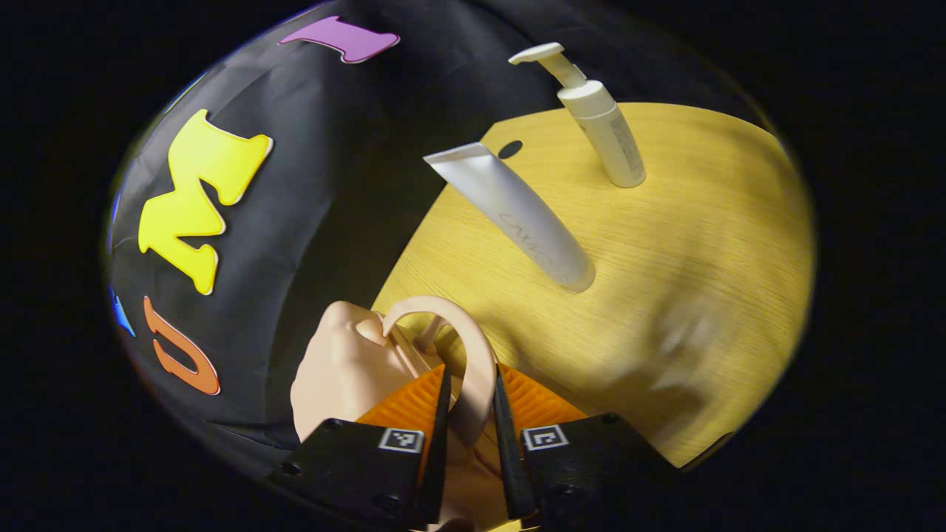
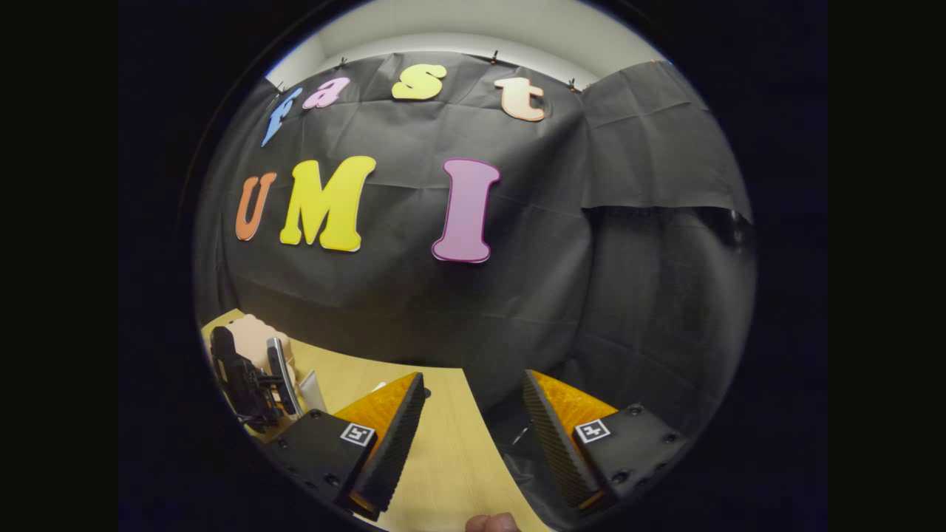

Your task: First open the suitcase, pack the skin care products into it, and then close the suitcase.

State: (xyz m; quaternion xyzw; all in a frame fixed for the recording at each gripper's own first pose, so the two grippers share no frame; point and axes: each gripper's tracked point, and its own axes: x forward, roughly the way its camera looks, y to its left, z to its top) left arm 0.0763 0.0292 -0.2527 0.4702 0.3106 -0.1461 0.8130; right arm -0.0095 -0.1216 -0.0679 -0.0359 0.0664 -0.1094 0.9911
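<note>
Pale wooden bench (image 1: 665, 295): left gripper (image 1: 470, 399) jaws clamp the peach plastic suitcase's (image 1: 347, 369) stiff arched handle (image 1: 473, 347), a firm hold; right gripper (image 2: 473, 428) jaws gape empty; beyond the suitcase, a white squeeze tube (image 1: 517, 214), likely light and slippery.

Wall: black cloth (image 2: 517, 295), creased, hung as the booth's backdrop straight ahead of the right jaws; a second panel of it overlaps further right.
Cloth fixing: small clips (image 2: 494, 56) along its top edge.
Ceiling: pale strip (image 2: 473, 29) above the cloth.
Tabletop: light wood grain (image 1: 665, 244), ahead and right of the left jaws, with a small dark oval hole (image 1: 510, 149) near its far edge.
Light: bright on the tabletop, with soft shadows.
</note>
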